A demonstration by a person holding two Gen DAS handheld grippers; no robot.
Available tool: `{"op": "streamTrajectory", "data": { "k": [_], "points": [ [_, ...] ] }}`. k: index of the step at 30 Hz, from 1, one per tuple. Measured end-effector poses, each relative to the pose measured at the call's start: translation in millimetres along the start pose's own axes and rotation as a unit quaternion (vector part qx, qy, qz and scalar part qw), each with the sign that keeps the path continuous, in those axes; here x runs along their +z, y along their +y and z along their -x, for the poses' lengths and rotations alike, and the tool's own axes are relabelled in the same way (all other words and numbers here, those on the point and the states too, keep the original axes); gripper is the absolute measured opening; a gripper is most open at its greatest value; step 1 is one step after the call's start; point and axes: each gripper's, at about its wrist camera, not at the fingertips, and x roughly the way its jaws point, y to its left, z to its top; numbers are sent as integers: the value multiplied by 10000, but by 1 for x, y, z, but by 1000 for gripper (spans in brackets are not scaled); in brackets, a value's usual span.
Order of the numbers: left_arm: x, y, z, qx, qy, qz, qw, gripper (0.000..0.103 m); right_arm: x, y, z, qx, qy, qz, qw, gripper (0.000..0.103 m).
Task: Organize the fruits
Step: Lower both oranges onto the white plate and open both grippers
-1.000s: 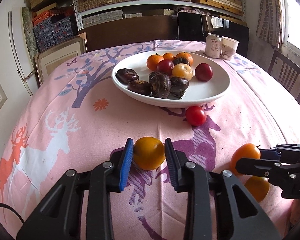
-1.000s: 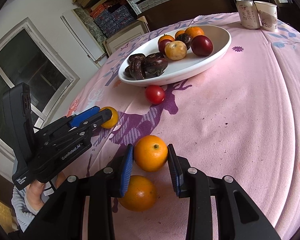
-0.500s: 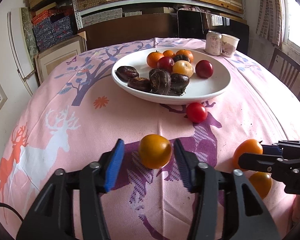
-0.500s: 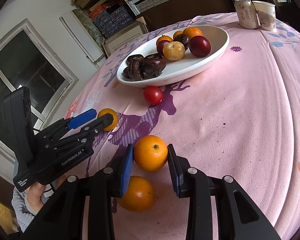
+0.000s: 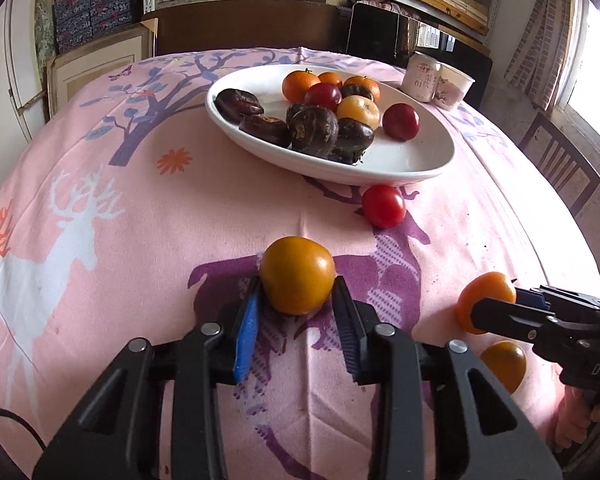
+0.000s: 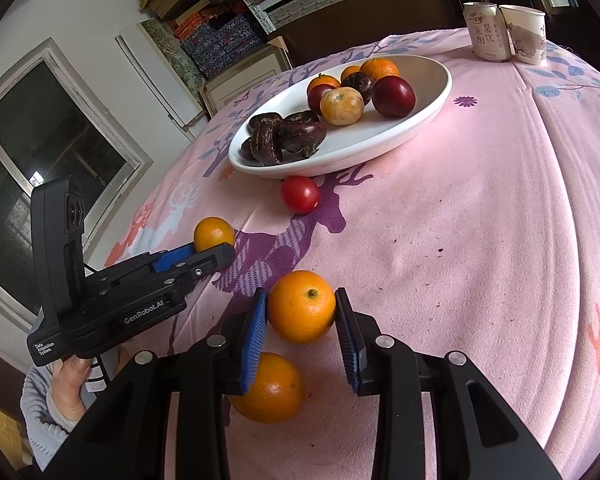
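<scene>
- Left wrist view: the left gripper is now closed on the yellow fruit, both pads touching its sides; half a second ago the jaws were spread wide with clear gaps. The fruit appears to rest on the cloth, short of the plate.
- A tomato is noted loose just beside the plate rim.
- Right wrist view: the right gripper is seen clamped on an orange, unchanged from a second ago. A second orange lies below it on the cloth.
- Judgement: both grasps are made; transfer to the plate is pending. Two fruits remain uncollected.
</scene>
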Motion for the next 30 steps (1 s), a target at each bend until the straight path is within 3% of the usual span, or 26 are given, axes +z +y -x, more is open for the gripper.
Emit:
{"op": "streamTrajectory", "data": {
  "k": [4,7,12,13,14,15,16,19,22,27,30],
  "points": [
    [14,-10,4,-38,-229,-182,9996,34,14,2,12,-91,-381,17,9992,34],
    [40,-18,13,119,-545,-338,9979,34,45,5,13,-197,-545,38,9983,34],
    [86,-15,0,20,-766,-132,9970,34,98,-2,-6,-445,-871,-171,9951,35],
    [90,-13,-5,-36,-759,-76,9971,38,102,-6,-12,-462,-952,-208,9942,40],
    [90,-11,-9,-109,-787,-1,9968,57,102,-11,-15,-516,-1054,-262,9927,60],
    [88,-8,-11,-57,-802,65,9967,81,101,-15,-17,-633,-1092,-336,9914,67],
    [85,-7,-12,79,-799,47,9968,89,100,-17,-16,-570,-1051,-338,9923,67],
    [81,0,-3,198,-871,64,9960,93,93,-15,-6,-359,-1079,-258,9932,67],
    [72,11,7,16,-913,335,9953,98,78,-4,-10,-373,-845,14,9957,67],
    [50,27,17,485,-855,452,9941,98,57,7,-18,-506,-505,330,9969,67],
    [36,44,26,479,-808,742,9928,98,45,16,-21,-580,-341,558,9962,65]
  ]
}}
